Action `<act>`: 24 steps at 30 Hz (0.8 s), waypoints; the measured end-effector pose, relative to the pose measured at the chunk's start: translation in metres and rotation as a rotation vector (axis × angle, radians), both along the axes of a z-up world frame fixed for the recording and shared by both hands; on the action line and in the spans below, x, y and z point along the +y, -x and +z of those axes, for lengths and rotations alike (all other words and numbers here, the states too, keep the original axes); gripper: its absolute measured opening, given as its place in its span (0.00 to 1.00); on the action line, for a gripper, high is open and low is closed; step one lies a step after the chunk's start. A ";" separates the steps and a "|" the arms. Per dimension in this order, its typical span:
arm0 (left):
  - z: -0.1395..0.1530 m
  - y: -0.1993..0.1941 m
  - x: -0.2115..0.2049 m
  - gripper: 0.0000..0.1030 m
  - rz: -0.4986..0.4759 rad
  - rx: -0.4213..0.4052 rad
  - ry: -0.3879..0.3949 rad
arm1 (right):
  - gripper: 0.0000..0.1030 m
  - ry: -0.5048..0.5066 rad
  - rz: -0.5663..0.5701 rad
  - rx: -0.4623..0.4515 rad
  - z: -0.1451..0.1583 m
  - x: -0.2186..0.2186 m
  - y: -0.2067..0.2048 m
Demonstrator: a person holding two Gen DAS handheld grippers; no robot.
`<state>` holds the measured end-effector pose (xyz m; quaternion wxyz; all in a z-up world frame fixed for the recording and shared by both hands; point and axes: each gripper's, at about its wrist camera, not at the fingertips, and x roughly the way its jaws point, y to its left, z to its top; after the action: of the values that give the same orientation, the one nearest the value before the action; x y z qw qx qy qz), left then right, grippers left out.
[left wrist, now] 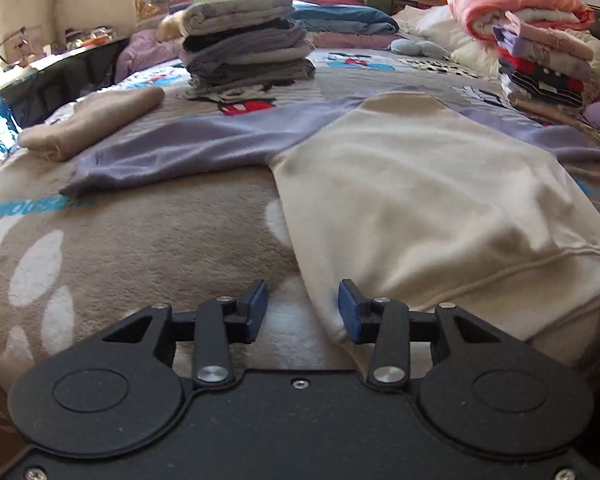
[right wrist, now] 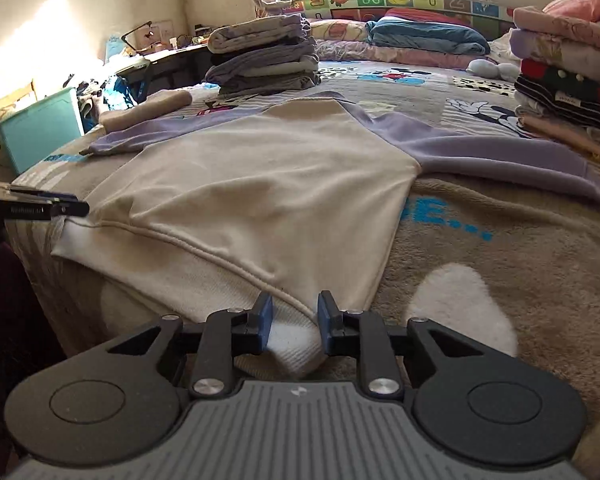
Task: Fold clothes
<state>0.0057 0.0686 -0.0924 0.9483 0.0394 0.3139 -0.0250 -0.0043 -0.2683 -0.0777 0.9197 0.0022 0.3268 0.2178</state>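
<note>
Right wrist view: blue blanket lettering ending "E..." shows on the bed (right wrist: 500, 264) just right of the sweatshirt; alphabet tiles with "W" and "U" line the far edge under the window. A small label on a dark folded garment in the right-hand stack (right wrist: 568, 88) is too small to read.

The right gripper (right wrist: 292, 322) lies low and level at the bed's near edge, jaws parted around the sweatshirt's ribbed right hem corner, not closed on it. The left gripper (left wrist: 303, 306), also low and level, has its jaws spread at the left hem corner, cloth against the right pad only.

The cream sweatshirt (right wrist: 260, 184) with lilac sleeves lies flat, hem at the near edge, neck toward the far edge, sleeves spread sideways.
</note>
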 end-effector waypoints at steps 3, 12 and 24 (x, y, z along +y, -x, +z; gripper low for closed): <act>0.006 0.009 -0.002 0.38 0.006 -0.064 -0.005 | 0.23 0.046 0.001 0.001 -0.002 0.007 0.004; 0.021 0.058 -0.048 0.42 -0.407 -0.182 -0.136 | 0.36 0.271 0.148 -0.268 0.028 0.032 0.057; -0.020 0.064 -0.082 0.43 -0.502 -0.141 -0.496 | 0.32 0.642 0.199 -0.241 0.007 0.070 0.054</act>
<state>-0.0579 -0.0136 -0.1120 0.8935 0.3458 0.2249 -0.1774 -0.0583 -0.1980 -0.0709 0.8797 -0.3446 0.2662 0.1911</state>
